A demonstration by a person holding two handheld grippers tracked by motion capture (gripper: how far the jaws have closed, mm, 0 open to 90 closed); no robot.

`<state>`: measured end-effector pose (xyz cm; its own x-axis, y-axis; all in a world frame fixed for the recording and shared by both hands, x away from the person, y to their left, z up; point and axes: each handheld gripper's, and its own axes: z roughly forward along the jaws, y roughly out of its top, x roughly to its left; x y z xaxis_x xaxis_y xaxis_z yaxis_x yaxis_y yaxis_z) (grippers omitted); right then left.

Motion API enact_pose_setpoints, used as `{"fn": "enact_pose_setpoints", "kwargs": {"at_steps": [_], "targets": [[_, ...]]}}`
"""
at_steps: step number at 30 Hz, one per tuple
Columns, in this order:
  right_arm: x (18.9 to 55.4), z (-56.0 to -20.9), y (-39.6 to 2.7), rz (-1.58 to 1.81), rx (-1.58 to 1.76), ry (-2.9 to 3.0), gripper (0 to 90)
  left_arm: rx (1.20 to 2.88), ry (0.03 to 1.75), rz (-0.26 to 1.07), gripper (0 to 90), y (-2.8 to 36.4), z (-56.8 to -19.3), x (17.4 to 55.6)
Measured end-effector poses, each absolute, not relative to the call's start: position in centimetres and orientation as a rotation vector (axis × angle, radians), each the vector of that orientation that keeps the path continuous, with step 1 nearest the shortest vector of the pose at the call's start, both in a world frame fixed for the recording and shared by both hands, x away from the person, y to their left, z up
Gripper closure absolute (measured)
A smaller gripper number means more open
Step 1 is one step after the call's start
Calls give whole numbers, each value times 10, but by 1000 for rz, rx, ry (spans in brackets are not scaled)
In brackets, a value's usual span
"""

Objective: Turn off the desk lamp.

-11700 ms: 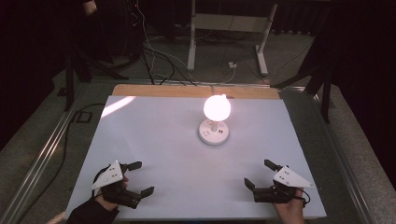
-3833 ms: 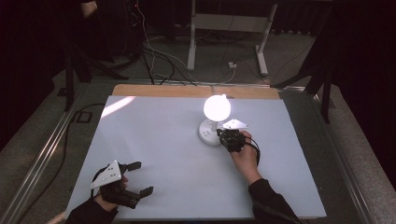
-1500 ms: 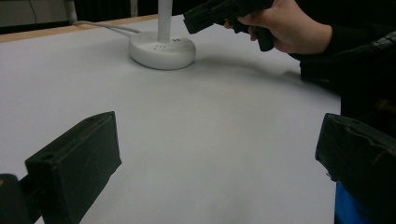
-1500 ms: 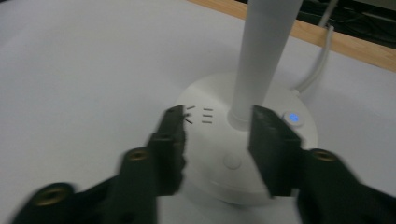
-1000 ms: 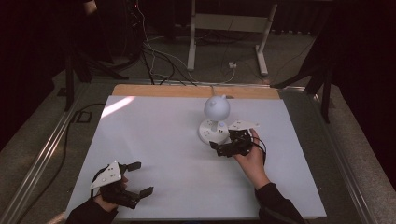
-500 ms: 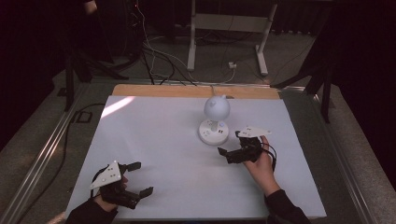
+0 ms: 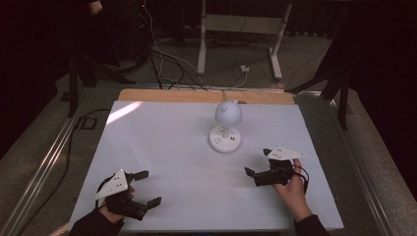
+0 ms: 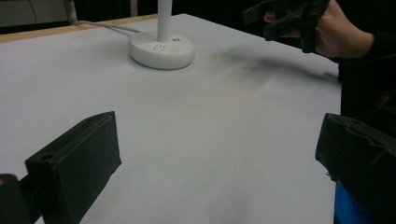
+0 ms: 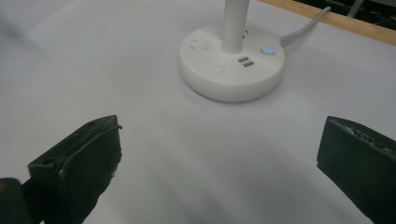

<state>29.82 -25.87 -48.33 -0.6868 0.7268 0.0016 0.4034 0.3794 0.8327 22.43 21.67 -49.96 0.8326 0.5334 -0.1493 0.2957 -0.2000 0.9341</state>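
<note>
A white desk lamp with a round globe head [image 7: 227,114] stands unlit on its disc base [image 7: 225,139] at the middle back of the white table [image 7: 172,142]. The base [image 9: 232,63] carries a small glowing blue button [image 9: 267,49] and two slots. My right gripper [image 7: 257,162] hovers open and holds nothing, a short way to the near right of the base, jaws pointing at it [image 9: 219,158]. At the near left corner my left gripper [image 7: 149,187] rests open with nothing between its jaws [image 8: 219,154]. In the left gripper view the lamp base [image 8: 162,49] stands ahead of it.
A wooden strip [image 7: 196,96] runs along the table's back edge, and the lamp's cable [image 9: 303,25] crosses it. Beyond the table lie floor cables [image 7: 162,54] and a metal stand [image 7: 236,29]. The room is dark.
The lamp, lit at first, has gone dark. My right gripper reached the lamp base and has since pulled back toward the near right. The left gripper has stayed put.
</note>
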Motion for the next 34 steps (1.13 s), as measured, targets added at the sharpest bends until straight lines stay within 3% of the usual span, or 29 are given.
{"fn": "enact_pose_setpoints", "kwargs": {"at_steps": [19,34], "targets": [[254,-498,-299,1253,976,2316,0,1801,633,249,6,216,-499,224],[251,-502,-306,1257,1000,2294,0,1808,630,247,6,216,-500,225]]}}
